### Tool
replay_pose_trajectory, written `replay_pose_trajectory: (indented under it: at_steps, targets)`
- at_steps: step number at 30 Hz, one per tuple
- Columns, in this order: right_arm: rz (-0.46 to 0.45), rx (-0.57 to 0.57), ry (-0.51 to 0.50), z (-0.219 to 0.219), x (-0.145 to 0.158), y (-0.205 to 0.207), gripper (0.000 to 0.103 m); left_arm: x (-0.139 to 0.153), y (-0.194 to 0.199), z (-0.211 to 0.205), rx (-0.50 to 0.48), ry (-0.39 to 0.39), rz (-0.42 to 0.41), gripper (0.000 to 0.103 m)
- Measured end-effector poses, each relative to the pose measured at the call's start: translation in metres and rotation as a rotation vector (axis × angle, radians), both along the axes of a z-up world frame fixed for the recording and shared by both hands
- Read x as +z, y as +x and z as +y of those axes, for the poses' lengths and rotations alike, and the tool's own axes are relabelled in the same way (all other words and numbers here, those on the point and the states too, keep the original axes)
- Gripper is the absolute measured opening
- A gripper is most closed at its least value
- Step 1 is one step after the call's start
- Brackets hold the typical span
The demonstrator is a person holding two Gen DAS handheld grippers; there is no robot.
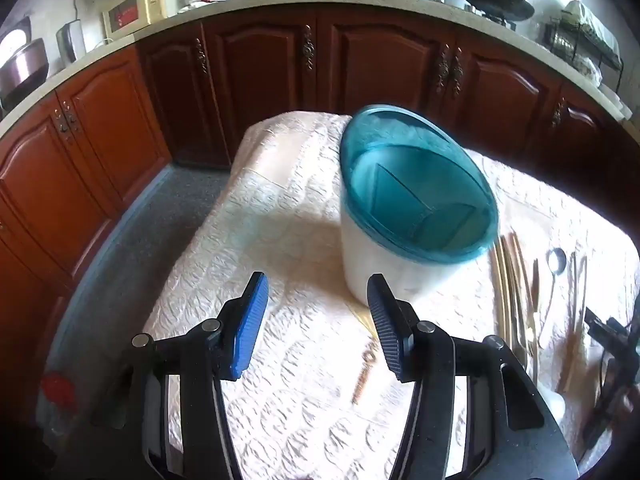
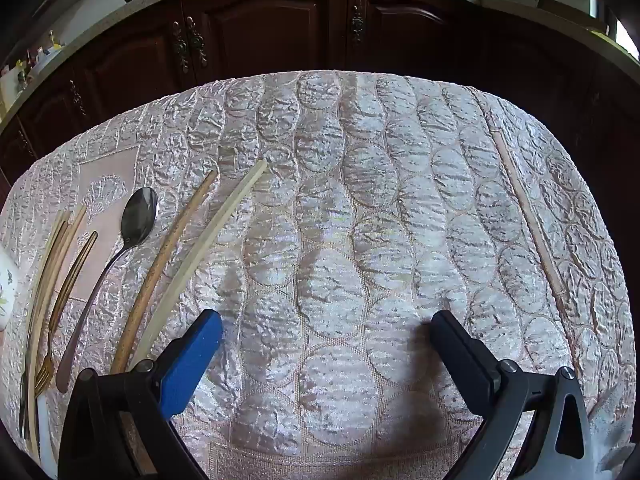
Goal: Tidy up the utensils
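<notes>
A white utensil holder with a teal divided rim (image 1: 404, 216) stands on the quilted table just ahead of my left gripper (image 1: 316, 296), which is open and empty, its right finger close to the holder's base. Utensils lie in a row right of the holder (image 1: 532, 292). In the right wrist view they lie at the left: a steel spoon (image 2: 120, 256), a gold fork (image 2: 60, 304), a brown stick (image 2: 164, 256), a pale chopstick (image 2: 208, 244) and several pale wooden chopsticks (image 2: 44, 264). My right gripper (image 2: 326, 328) is open and empty over bare cloth, right of them.
The table wears a pale quilted cloth (image 2: 360, 200). Dark wooden cabinets (image 1: 280, 64) under a counter stand beyond the table's far edge. Grey floor (image 1: 132, 232) lies to the left. A small brown item (image 1: 364, 372) lies on the cloth between my left fingers.
</notes>
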State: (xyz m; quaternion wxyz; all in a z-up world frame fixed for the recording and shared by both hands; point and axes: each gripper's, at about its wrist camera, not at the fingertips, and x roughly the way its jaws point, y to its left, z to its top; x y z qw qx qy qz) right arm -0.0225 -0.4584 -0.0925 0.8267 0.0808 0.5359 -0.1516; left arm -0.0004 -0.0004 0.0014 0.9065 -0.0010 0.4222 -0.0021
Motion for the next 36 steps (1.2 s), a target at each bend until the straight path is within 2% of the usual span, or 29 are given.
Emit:
replay_pose_trajectory:
  at_steps: [1,2,3,6,9,11,16,20,24,30,36]
  targets:
    - [0.000,0.000,0.001,0.000,0.000,0.000,0.103,0.002,-0.001,0.000,-0.002,0.003,-0.004,0.051]
    - [0.000,0.000,0.001,0.000,0.000,0.000,0.103,0.006,-0.007,-0.012,-0.013,0.058,-0.019,0.051]
    - [0.001,0.000,0.000,0.000,0.000,0.000,0.103,0.007,-0.012,-0.018,-0.014,0.077,-0.037,0.051]
    - [0.003,0.000,0.000,0.000,0.000,0.000,0.103,0.011,-0.026,-0.032,-0.030,0.053,-0.046,0.051]
    - [0.018,-0.003,0.023,-0.002,0.003,0.002,0.103,0.019,-0.027,-0.037,-0.054,0.015,-0.021,0.051]
    - [0.030,0.003,0.031,-0.001,0.012,0.004,0.097,0.025,-0.032,-0.045,-0.076,0.012,-0.029,0.051]
    - [0.003,0.041,0.001,0.019,0.062,-0.010,0.096,0.043,-0.040,-0.062,-0.112,-0.007,-0.062,0.051]
    - [-0.074,0.056,0.015,0.040,0.123,-0.022,0.096,0.061,-0.048,-0.077,-0.145,-0.035,-0.096,0.051]
    - [-0.140,0.079,0.035,0.076,0.171,-0.036,0.096,0.081,-0.057,-0.091,-0.177,-0.051,-0.141,0.051]
    - [-0.217,0.095,0.017,0.099,0.221,-0.046,0.096,0.107,-0.073,-0.105,-0.214,-0.063,-0.204,0.051]
    - [-0.266,0.099,-0.006,0.104,0.248,-0.049,0.096,0.126,-0.084,-0.107,-0.224,-0.068,-0.246,0.051]
